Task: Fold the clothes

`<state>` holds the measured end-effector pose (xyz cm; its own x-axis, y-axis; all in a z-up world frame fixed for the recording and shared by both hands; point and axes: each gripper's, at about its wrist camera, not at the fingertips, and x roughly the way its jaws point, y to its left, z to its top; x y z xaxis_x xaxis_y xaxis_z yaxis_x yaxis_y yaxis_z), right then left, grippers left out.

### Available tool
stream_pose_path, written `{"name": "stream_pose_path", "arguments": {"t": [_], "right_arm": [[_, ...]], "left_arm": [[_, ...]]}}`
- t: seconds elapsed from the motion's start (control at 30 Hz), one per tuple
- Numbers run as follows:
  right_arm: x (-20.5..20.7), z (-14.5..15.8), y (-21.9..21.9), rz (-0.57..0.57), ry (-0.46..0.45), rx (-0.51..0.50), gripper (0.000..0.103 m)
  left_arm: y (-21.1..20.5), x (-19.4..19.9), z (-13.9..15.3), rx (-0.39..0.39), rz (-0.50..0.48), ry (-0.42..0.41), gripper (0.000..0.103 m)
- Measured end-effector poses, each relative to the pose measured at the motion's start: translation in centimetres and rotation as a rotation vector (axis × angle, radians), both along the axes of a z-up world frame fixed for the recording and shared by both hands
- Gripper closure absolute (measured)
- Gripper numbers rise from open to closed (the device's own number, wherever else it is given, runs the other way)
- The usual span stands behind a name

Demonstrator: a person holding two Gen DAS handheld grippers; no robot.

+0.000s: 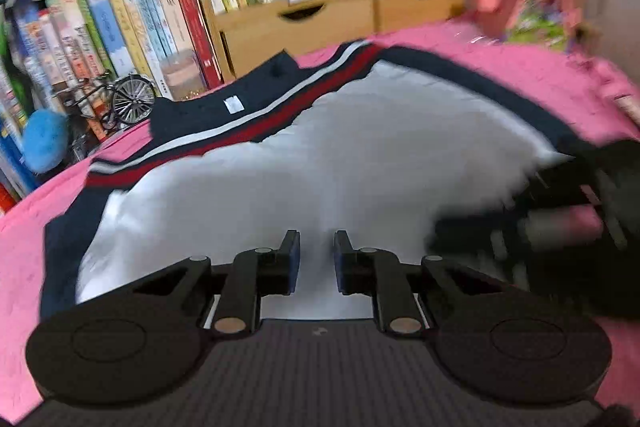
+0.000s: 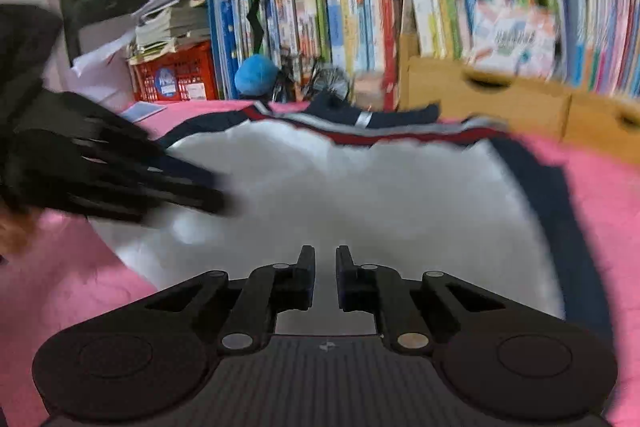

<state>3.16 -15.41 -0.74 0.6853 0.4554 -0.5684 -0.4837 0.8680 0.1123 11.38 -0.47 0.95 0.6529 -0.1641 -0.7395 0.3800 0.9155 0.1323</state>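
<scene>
Left wrist view: the left gripper (image 1: 316,259) hangs over the near part of the garment (image 1: 320,155), its jaws parted with a narrow gap and nothing between them.
Right wrist view: the right gripper (image 2: 325,275) hangs over the near part of the same garment (image 2: 360,187), jaws parted by a slim gap, holding nothing.
Garment place: spread on the pink blanket (image 1: 24,227), on the near side of the bookshelf (image 1: 152,7).
Garment axis: its long axis runs roughly side to side, along the bookshelf front; in the left wrist view it slants up toward the right.
Garment heading: the striped band lies on the edge nearest the bookshelf; the broad white part faces the grippers.
Garment look: white middle, dark navy border, red and white stripes (image 1: 248,123) along the far edge, a small white label (image 1: 234,104) on the navy part.
Other gripper seen: in the left wrist view the right gripper shows blurred at the garment's right edge; in the right wrist view the left gripper (image 2: 188,193) lies blurred over its left edge.
Near bookshelf: a small model bicycle (image 1: 116,99) and a blue plush toy (image 1: 44,141).
</scene>
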Motion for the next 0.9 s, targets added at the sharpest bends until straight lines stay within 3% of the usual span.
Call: {"name": "stream_pose_path", "arguments": {"t": [0.2,0.3,0.43,0.53,0.67,0.77,0.83,0.9], "right_arm": [[0.6,-1.6,0.6,-0.021,0.025,-0.001,0.091],[0.8,-1.8,0.2,-0.024,0.040,0.023,0.091],[1.1,-2.1,-0.6,-0.023,0.067,0.070,0.091],[1.5,-2.2,-1.3,-0.021,0.093,0.116,0.091],[1.9,-2.3,-1.6,-0.021,0.106,0.139,0.090],[1.9,-2.3,-1.6,-0.019,0.109,0.144,0.090],[1.9,-2.3,-1.6,-0.019,0.112,0.148,0.090],[1.7,-2.2,-1.4,-0.019,0.107,0.140,0.090]], "left_arm": [[-1.3,8.0,-2.3,0.060,0.217,-0.019,0.086],[-1.2,10.5,-2.3,0.032,0.256,-0.017,0.086],[-1.4,11.4,-2.8,0.050,0.285,-0.059,0.085],[-0.8,10.2,-2.2,0.002,0.295,-0.050,0.084],[1.9,5.9,-0.4,-0.071,0.270,-0.084,0.073],[5.5,1.2,0.5,-0.049,0.299,-0.151,0.064],[8.2,-1.1,-0.2,0.012,0.355,-0.146,0.062],[11.1,-3.4,-0.9,0.044,0.402,-0.155,0.051]]}}
